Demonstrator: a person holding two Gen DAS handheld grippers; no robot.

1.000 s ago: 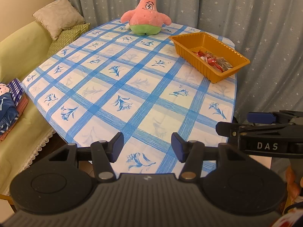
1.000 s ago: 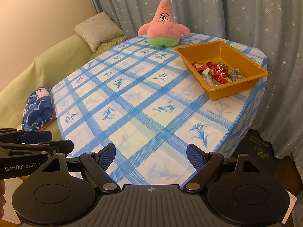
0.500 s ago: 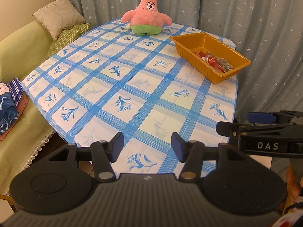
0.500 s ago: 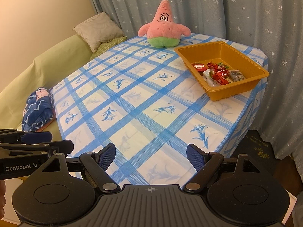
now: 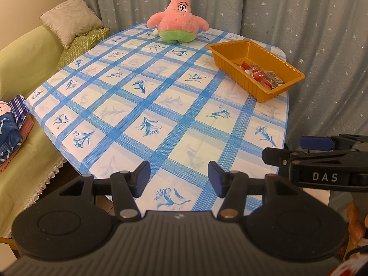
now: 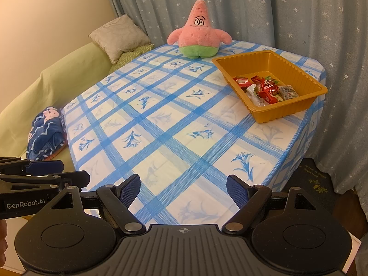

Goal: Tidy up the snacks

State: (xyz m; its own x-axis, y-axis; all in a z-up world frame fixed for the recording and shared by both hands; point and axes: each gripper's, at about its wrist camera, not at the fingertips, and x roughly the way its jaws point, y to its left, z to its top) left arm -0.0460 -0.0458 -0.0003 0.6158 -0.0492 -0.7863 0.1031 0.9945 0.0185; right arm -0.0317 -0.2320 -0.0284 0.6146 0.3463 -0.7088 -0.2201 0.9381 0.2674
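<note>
A heavy grey-blue curtain (image 6: pixel 287 11), sprinkled with small pale stars, is hanging in soft folds behind everything, and a sofa (image 5: pixel 25 53) under a smooth yellow-green cover is running along the left side. The table in front of me is wearing a thin tablecloth (image 6: pixel 174 124) printed with a brushy blue grid and blue flower sprigs on white and pale yellow squares, draping over the far right corner. Two cushions are leaning at the sofa's far end: a beige damask cushion (image 6: pixel 119 36) propped on a green zigzag cushion (image 5: pixel 82 43). A fleecy dark-blue folded blanket (image 6: pixel 46 135) is lying on the sofa seat close to the table edge. At the far end of the table a plush pink starfish toy (image 6: pixel 199 34) with green shorts is sitting upright, its cone-shaped head pointing up. Just to its right, near the table's right edge, a glossy orange plastic tray (image 6: pixel 287 112) with ribbed walls is resting on the cloth, and the snacks (image 6: pixel 264 88), small crinkly red, white and grey wrapped pieces, are lying piled in its nearer end. The left gripper (image 5: pixel 179 179) is hovering over the near table edge with its blue ribbed pads parted and nothing between them; the right gripper (image 6: pixel 183 188) is hanging beside it, spread wider, also empty.
</note>
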